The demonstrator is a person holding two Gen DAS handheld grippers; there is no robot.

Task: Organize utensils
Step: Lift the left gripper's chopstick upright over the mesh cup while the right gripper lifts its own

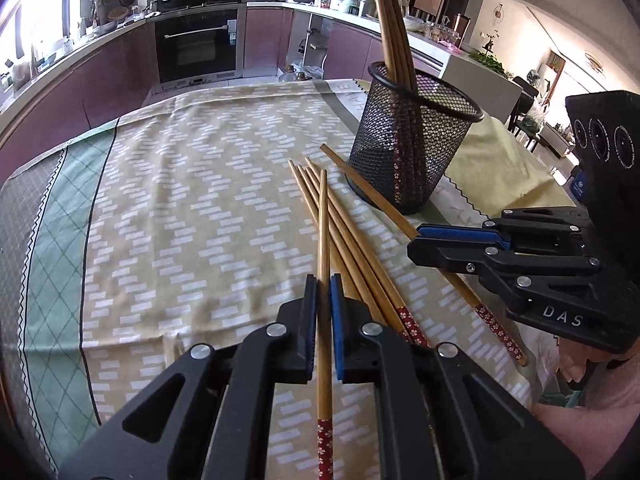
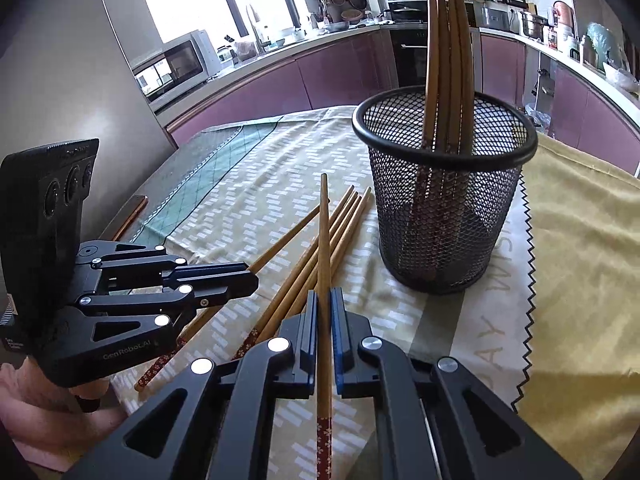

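Observation:
A black mesh holder (image 1: 412, 140) (image 2: 444, 200) stands on the tablecloth with several wooden chopsticks (image 1: 390, 24) (image 2: 448, 48) upright in it. Several loose chopsticks with red flowered ends (image 1: 360, 256) (image 2: 320, 256) lie beside it. My left gripper (image 1: 324, 292) is shut on one chopstick (image 1: 323, 232) pointing forward; it shows at the left in the right wrist view (image 2: 248, 278). My right gripper (image 2: 324, 308) is shut on another chopstick (image 2: 324, 240), just short of the holder; it shows at the right in the left wrist view (image 1: 416, 240).
The table is covered by a patterned beige and green cloth (image 1: 192, 184) and a yellow cloth (image 2: 580, 240) at the right. Kitchen counters, an oven (image 1: 198, 44) and a microwave (image 2: 176, 64) stand beyond the table.

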